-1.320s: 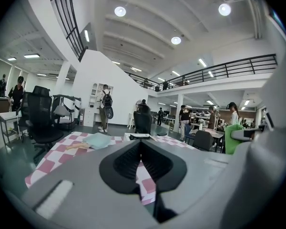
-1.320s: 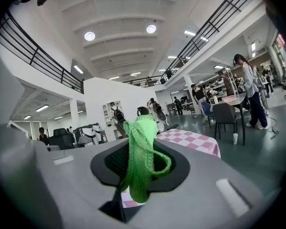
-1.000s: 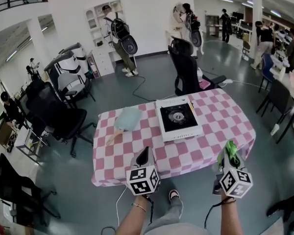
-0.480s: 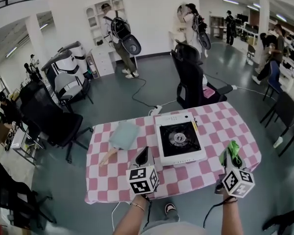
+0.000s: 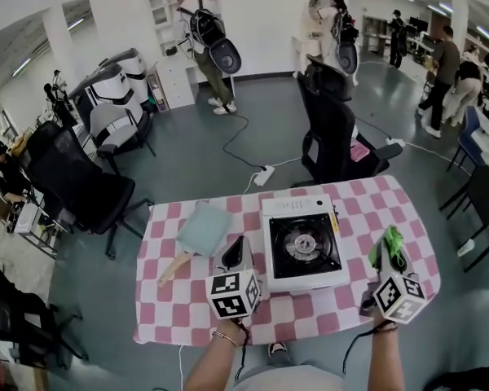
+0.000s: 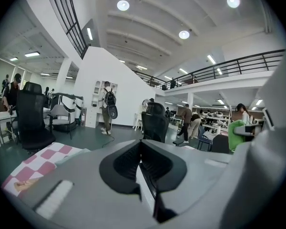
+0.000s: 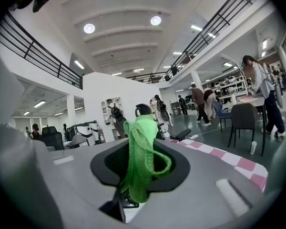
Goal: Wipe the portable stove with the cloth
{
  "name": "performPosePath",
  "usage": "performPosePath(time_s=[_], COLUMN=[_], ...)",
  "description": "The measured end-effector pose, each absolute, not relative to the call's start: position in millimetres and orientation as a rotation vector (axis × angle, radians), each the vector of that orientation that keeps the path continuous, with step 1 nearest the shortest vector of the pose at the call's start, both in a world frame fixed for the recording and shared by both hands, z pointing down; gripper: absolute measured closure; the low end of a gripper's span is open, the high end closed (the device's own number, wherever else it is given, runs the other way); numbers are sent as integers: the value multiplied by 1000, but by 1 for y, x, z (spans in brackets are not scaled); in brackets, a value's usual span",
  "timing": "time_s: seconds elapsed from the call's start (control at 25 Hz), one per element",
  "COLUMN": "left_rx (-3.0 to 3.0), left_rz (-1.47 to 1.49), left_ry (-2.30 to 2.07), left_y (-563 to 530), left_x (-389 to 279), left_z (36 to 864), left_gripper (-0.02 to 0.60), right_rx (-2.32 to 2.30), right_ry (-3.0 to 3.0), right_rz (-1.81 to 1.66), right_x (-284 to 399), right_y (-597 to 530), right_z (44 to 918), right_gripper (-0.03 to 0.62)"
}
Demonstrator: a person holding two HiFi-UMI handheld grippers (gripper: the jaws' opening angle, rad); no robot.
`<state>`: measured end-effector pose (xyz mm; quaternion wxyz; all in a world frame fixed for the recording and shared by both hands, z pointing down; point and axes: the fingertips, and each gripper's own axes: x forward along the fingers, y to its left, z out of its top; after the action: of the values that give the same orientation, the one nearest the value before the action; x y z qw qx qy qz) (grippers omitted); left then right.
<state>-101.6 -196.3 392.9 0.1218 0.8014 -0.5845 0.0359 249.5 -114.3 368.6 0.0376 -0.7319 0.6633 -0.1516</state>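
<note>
The portable stove (image 5: 301, 243), white with a black top and round burner, sits on the pink-checked table (image 5: 179, 308), right of centre. My left gripper (image 5: 235, 253) is just off the stove's left edge, shut with nothing between its pads; in the left gripper view the left gripper (image 6: 142, 144) points up at the room. My right gripper (image 5: 389, 251) hovers over the table's right part, a little right of the stove, shut on the green cloth (image 5: 388, 245). The right gripper view has the cloth (image 7: 140, 161) hanging from the right gripper (image 7: 139, 130).
A pale teal pad (image 5: 202, 228) with a wooden handle (image 5: 173, 267) lies on the table's left part. Behind the table stands a black office chair (image 5: 334, 129), another black chair (image 5: 81, 187) is at the left. A power strip (image 5: 263, 174) lies on the floor; people stand far back.
The table and stove have come closer and lower in the head view. Both grippers now reach over the table's front part, the left one beside the stove. The cloth stays held.
</note>
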Motion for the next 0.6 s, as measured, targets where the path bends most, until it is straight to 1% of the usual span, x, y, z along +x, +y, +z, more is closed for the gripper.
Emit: performPosePath(time_s=[0.32, 0.6], left_rx=[2209, 2147], left_rz=[101, 105], left_ry=[-1805, -1878], left_y=[-210, -215], left_x=[-122, -118], left_z=[405, 405], left_gripper=[581, 581], right_rx=[-2202, -2100], right_ry=[2140, 2269], right_rz=[-518, -532], right_x=[249, 251], right_y=[-158, -198], right_z=[380, 382], right_gripper=[500, 500])
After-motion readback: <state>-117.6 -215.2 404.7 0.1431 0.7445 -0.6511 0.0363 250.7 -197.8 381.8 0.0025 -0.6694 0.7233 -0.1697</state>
